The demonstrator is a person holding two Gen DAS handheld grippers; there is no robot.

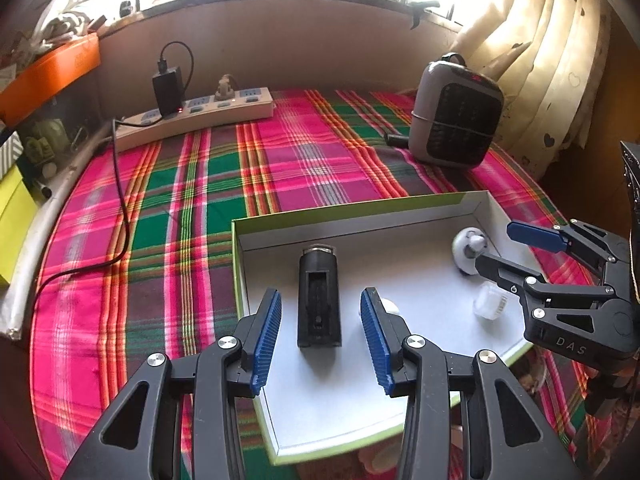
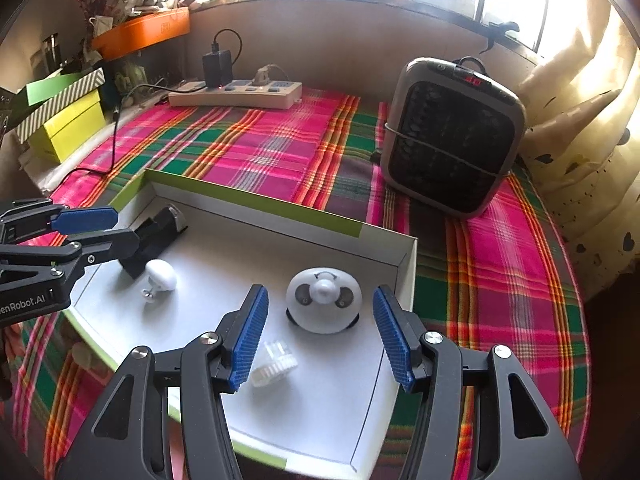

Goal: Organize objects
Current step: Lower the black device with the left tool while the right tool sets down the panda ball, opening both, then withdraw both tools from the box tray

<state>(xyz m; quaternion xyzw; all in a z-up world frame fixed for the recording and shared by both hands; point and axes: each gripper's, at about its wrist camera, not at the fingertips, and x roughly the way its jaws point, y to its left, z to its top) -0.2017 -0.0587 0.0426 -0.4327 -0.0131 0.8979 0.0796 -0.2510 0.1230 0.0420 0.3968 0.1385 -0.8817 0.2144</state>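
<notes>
Pink, green and orange plaid tablecloth (image 2: 280, 148); green-rimmed white cardboard box lid (image 2: 256, 204) ahead of blue-ridged gripper pads (image 2: 248, 336).

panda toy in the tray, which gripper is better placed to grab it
Right. The right gripper is open with the panda toy between its fingers; the left gripper is lined up on the black holder.

Both wrist views look down, close, toward the window: left over the tray's (image 1: 240, 264) left end, right over its right; both share the tray (image 2: 256, 200).
</notes>
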